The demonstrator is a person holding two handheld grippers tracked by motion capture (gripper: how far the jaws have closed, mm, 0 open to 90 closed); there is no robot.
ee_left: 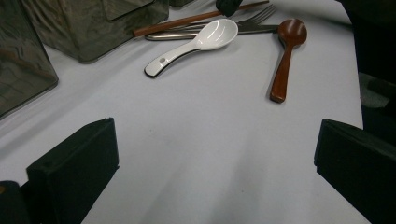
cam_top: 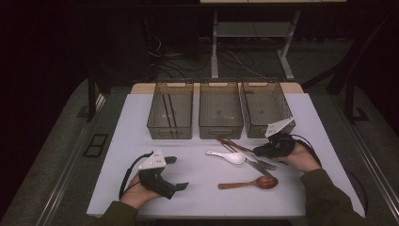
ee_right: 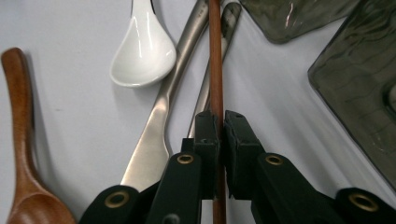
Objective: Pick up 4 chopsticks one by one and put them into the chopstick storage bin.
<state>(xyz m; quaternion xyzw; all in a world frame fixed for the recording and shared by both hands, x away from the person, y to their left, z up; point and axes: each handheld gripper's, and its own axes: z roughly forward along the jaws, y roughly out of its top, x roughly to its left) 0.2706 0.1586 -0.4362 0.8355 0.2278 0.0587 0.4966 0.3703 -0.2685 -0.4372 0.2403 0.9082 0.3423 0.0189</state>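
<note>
My right gripper (ee_right: 217, 122) pinches a thin reddish-brown chopstick (ee_right: 215, 56) between its pressed-together jaws; the stick runs on past the top edge of the right gripper view. In the high view that gripper (cam_top: 275, 147) sits near the table's right edge, just in front of the rightmost bin (cam_top: 266, 107). Beside the stick lie a white ceramic spoon (ee_right: 142, 49), two metal handles (the fork (ee_left: 252, 17) has tines; the other's end is hidden), and a wooden spoon (cam_top: 251, 183). My left gripper (cam_top: 175, 173) rests near the front left corner, jaws spread wide over bare white table (ee_left: 196, 140). Three smoky plastic bins line the back edge; the leftmost bin (cam_top: 170, 110) holds dark sticks, hard to make out.
</note>
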